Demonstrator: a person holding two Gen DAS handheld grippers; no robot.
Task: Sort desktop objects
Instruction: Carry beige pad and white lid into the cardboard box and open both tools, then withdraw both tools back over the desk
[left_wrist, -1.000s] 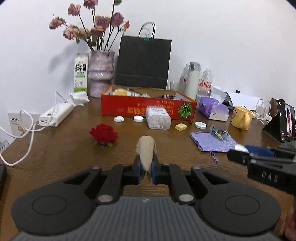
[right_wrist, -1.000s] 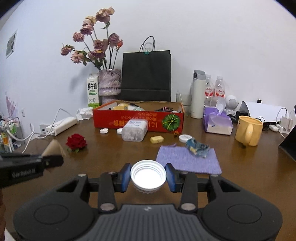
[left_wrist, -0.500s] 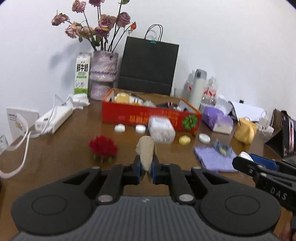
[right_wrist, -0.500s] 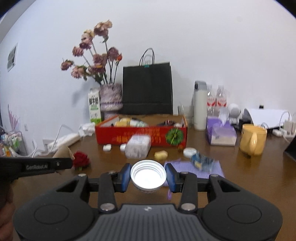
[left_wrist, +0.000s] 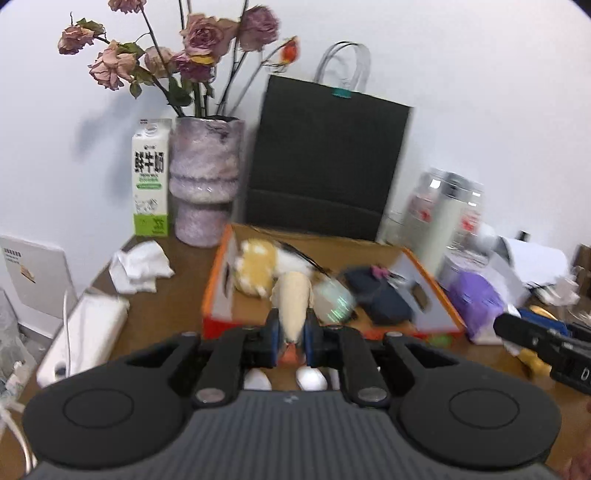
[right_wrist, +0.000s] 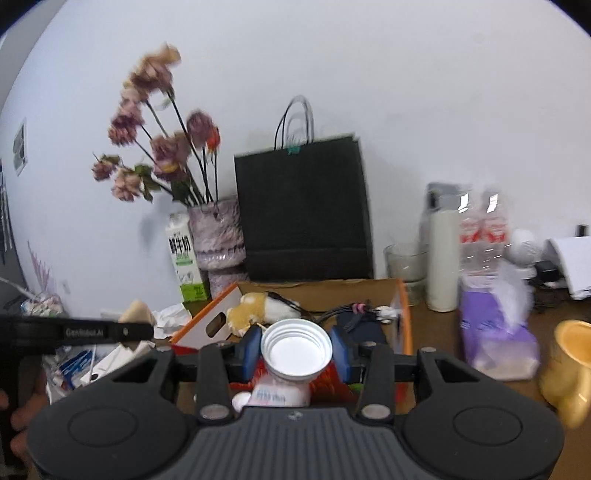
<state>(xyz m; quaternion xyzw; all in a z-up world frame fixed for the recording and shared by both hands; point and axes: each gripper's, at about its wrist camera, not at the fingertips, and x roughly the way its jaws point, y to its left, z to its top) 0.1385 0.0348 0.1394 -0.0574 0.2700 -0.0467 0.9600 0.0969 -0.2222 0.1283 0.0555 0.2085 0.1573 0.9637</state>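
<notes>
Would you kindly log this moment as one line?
left gripper: holds beige cone | right gripper: holds white cap | red box: ahead

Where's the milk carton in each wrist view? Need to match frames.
Left wrist: milk carton upper left, against the wall, just left of the vase.
Right wrist: milk carton left of centre, tilted by the lens, again left of the vase.
Shared landmark: black paper bag behind the orange box.
</notes>
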